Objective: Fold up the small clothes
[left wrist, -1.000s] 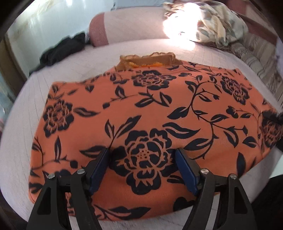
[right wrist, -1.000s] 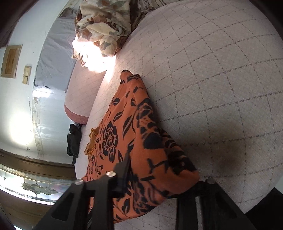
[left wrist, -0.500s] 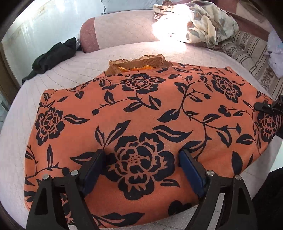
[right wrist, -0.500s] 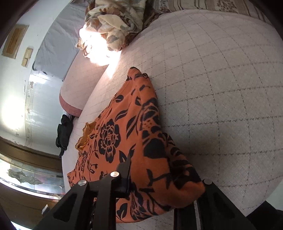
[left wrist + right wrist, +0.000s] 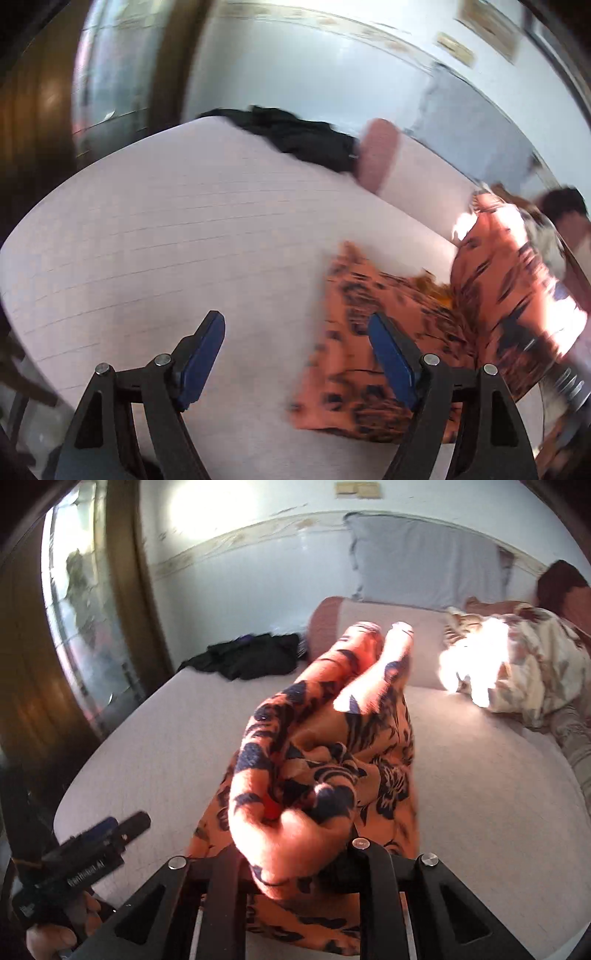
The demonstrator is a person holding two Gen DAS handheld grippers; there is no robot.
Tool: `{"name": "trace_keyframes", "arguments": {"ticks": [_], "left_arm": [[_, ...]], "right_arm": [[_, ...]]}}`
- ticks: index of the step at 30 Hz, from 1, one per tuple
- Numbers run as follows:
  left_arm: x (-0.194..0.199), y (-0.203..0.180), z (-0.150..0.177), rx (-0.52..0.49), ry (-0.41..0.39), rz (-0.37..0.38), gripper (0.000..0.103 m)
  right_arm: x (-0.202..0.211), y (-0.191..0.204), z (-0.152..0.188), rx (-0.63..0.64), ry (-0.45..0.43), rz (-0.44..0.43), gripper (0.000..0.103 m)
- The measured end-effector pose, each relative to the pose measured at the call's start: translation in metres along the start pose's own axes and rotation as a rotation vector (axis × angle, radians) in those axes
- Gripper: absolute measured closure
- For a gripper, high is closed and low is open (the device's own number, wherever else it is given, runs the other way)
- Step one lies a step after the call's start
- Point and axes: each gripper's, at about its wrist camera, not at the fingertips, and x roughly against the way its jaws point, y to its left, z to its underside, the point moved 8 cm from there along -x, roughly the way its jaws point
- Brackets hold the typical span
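"GenRobot.AI" label (image 5: 85, 872) on left hand-held gripper (image 5: 110, 830)

One legible mark only. In the right wrist view, the left gripper (image 5: 123, 829) sits at the lower left edge of the frame. White lettering (image 5: 86, 873) runs along the side of its black body. We read it as "GenRobot.AI", though the letters are small and slightly soft. A smaller pale mark nearer the handle end of the same body is too small for us to read.

Two beige wall plates (image 5: 356, 489) at the top edge show no characters we can make out. The orange floral garment (image 5: 325, 746) carries a dark flower print and no letters. The left wrist view is motion-blurred, and we can read nothing there.
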Motion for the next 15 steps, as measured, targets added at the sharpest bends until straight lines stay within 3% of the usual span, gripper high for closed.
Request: {"name": "trace_keyframes", "arguments": {"ticks": [4, 6, 7, 9, 12, 14, 15], "left_arm": [[-0.005, 0.051, 0.013, 0.109, 0.051, -0.04, 0.022], [-0.006, 0.061, 0.018, 0.113, 0.054, -0.05, 0.022], [-0.007, 0.064, 0.02, 0.119, 0.056, -0.053, 0.022], [-0.01, 0.064, 0.02, 0.141, 0.062, -0.03, 0.022], [-0.011, 0.06, 0.019, 0.124, 0.052, -0.003, 0.022], [-0.009, 0.054, 0.017, 0.112, 0.042, 0.03, 0.022], [-0.005, 0.051, 0.019, 0.102, 0.037, 0.043, 0.022]], "right_arm": [[-0.097, 0.05, 0.073, 0.035, 0.281, -0.037, 0.076], [-0.098, 0.056, 0.075, 0.064, 0.227, 0.01, 0.075], [-0.095, 0.059, 0.073, 0.074, 0.222, 0.012, 0.068], [-0.092, 0.064, 0.069, 0.071, 0.235, -0.034, 0.055], [-0.09, 0.068, 0.063, 0.059, 0.248, -0.065, 0.05], [-0.088, 0.074, 0.062, 0.052, 0.262, -0.127, 0.032], [-0.083, 0.077, 0.062, 0.042, 0.25, -0.172, 0.031]]}}
